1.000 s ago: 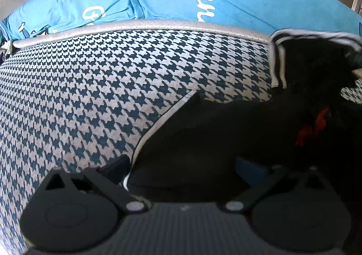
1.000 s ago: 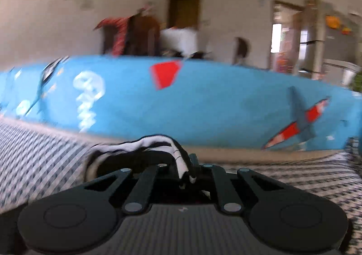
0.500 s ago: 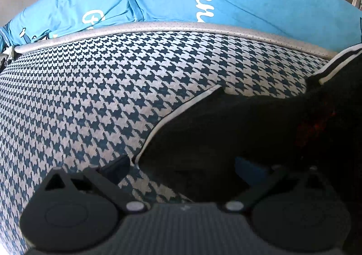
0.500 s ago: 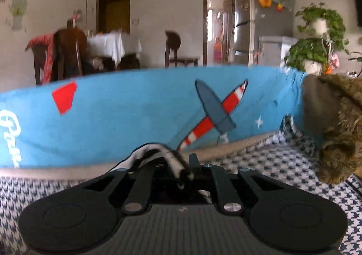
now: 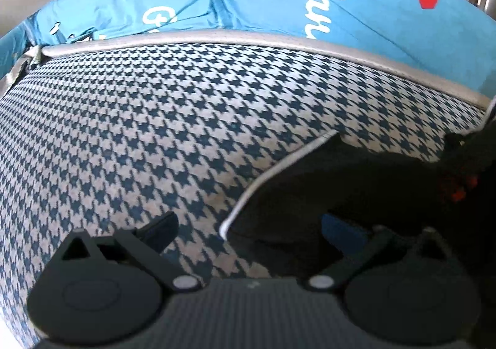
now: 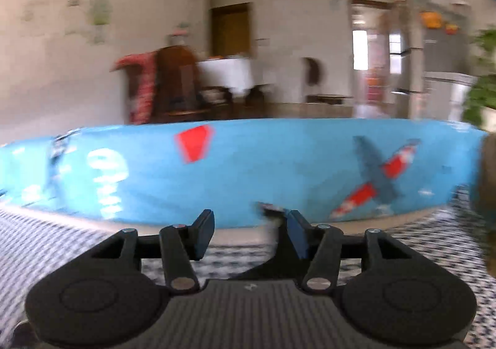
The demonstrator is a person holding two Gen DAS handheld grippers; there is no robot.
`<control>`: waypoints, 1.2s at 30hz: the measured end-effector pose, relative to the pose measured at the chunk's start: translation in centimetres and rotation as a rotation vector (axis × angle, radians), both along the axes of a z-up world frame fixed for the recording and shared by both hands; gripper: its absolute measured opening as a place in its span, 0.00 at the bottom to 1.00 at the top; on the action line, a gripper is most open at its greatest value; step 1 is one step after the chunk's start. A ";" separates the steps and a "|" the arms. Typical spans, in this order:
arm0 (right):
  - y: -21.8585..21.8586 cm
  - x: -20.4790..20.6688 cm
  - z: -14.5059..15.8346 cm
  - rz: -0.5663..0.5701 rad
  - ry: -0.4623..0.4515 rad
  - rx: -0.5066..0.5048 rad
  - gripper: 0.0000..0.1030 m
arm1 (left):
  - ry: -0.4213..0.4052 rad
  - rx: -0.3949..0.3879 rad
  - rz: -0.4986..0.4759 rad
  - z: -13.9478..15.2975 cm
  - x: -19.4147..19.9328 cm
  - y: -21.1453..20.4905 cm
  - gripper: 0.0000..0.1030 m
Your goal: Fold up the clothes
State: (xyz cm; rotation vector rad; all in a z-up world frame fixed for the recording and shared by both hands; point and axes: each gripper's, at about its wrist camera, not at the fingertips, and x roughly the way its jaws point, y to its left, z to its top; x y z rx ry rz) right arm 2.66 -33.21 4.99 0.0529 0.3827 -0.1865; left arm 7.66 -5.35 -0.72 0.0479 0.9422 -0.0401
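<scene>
Blurring hides most beyond the right hand-held gripper (image 6: 248,232) (fingers apart).

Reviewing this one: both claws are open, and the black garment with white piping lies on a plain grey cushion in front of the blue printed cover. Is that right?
Not quite. In the left wrist view the cushion is not plain grey: it has a dark blue and white houndstooth pattern. The rest holds: the left claw and right claw are open, and the black garment lies before the blue printed cover.

Seat surface: houndstooth-patterned cushion (image 5: 155,132), navy on white, with silver piping at its rear edge.
Backrest: blue cover (image 5: 356,17) printed with white script, a red shape, an aeroplane.
Background: chair (image 6: 176,82), white-clothed table (image 6: 226,73), doorway, potted plant (image 6: 480,94).
</scene>
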 end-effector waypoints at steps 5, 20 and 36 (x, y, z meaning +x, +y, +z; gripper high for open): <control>2.6 0.5 -1.7 0.217 0.073 -0.012 0.53 | 0.023 -0.019 0.043 0.0 0.4 1.1 1.00; 7.8 1.4 -7.6 0.565 0.300 -0.106 0.77 | 0.045 -0.045 0.060 0.2 0.0 1.5 1.00; 12.2 1.1 -10.6 0.658 0.321 -0.205 0.46 | 0.057 -0.073 0.075 0.5 0.2 2.4 1.00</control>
